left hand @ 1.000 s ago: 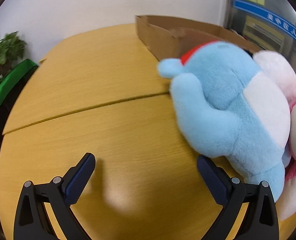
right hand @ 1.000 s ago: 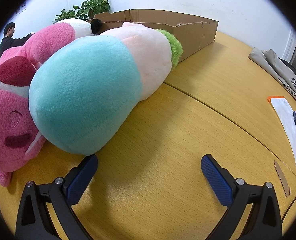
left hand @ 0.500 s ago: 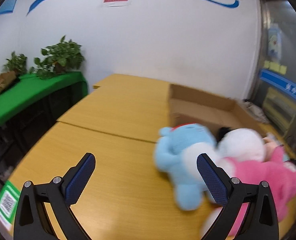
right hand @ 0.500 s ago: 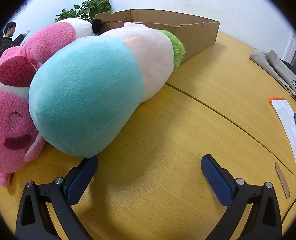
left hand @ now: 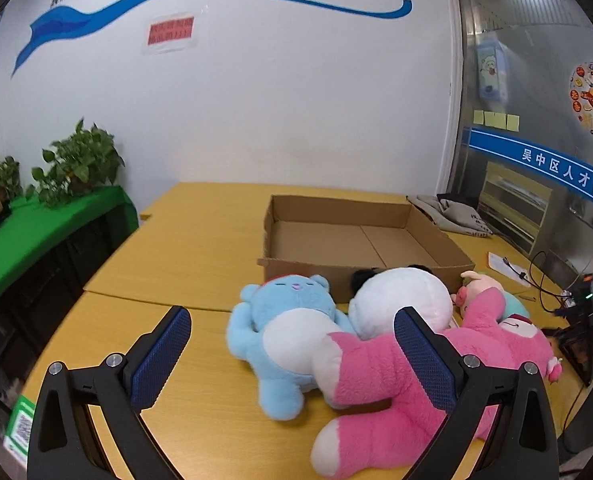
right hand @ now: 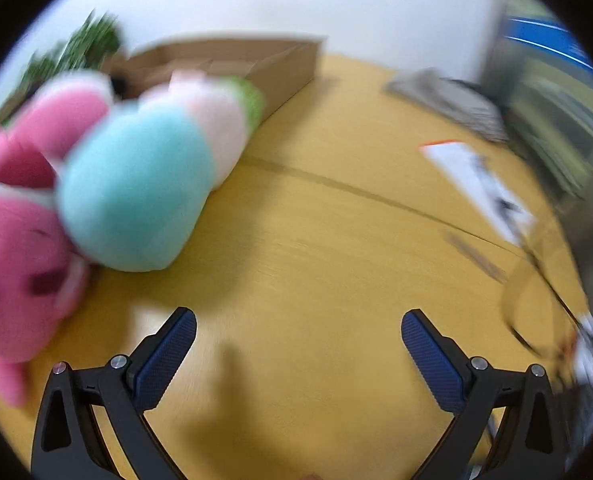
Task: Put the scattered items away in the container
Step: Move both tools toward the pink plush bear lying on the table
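The table (left hand: 184,236) now shows far more of itself to the left wrist camera than it did a second ago: that camera was down at the surface, nose against the blue plush, and has since risen and drawn back toward the near edge. The cardboard box (left hand: 360,240) sits toward the far side of the table, open and with nothing visible inside, so none of the tidying is done yet.

The toys lie bunched against the box's near wall. The pink plush (left hand: 416,364) sprawls closest to the near edge, its arm over the blue plush (left hand: 284,336) to its left; the white plush (left hand: 404,300) is wedged behind them, touching the box. The teal and pink plush (right hand: 156,168) lies along the pile's right flank.

The left hand-held gripper (left hand: 292,360) hangs above the pile, jaws spread wide and holding nothing. The right hand-held gripper (right hand: 298,354) is equally wide and empty; its view, steady half a second ago, is now smeared by motion. I judge both are lining up a first pick.
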`<state>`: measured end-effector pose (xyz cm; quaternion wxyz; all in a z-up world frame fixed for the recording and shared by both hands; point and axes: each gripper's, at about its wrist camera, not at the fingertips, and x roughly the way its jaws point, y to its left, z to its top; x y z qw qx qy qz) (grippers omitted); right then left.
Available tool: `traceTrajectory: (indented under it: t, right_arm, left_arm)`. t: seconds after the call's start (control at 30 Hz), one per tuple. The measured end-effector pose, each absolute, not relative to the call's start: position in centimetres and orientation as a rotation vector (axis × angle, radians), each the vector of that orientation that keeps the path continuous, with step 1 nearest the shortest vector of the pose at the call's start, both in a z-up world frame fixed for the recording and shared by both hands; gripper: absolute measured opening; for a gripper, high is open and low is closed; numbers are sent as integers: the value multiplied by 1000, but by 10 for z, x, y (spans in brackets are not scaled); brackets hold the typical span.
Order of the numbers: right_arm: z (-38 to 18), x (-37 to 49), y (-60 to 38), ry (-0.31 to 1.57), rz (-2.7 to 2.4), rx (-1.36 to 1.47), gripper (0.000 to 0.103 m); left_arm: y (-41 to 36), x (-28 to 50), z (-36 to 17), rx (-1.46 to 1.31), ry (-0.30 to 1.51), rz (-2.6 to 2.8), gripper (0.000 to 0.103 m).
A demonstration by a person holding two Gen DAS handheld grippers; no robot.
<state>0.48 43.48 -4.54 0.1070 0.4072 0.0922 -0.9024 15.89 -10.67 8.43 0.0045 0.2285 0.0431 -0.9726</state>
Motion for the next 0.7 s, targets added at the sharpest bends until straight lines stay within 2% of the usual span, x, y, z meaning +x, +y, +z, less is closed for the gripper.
traceTrajectory:
  t: [0.2,0.3,0.47,0.57,0.7]
  right_arm:
    - [56,107,430,-70,-2918,820,103]
    - [63,124,385,-189,-2879,866,103]
    - [56,145,311,-132,-2875,809,103]
    - [54,152,291,-154,-2847,833,103]
    - [49,157,274,-69,-2912,877,103]
  left_arm:
    - [-87,208,108,657,178,-3128,103]
    - [-47,207,97,683,107,-3221,103]
    - [6,198,66,797,21,-3233,103]
    - [15,196,55,811,62,-3189,103]
    - [16,192,46,833,116,-3114,103]
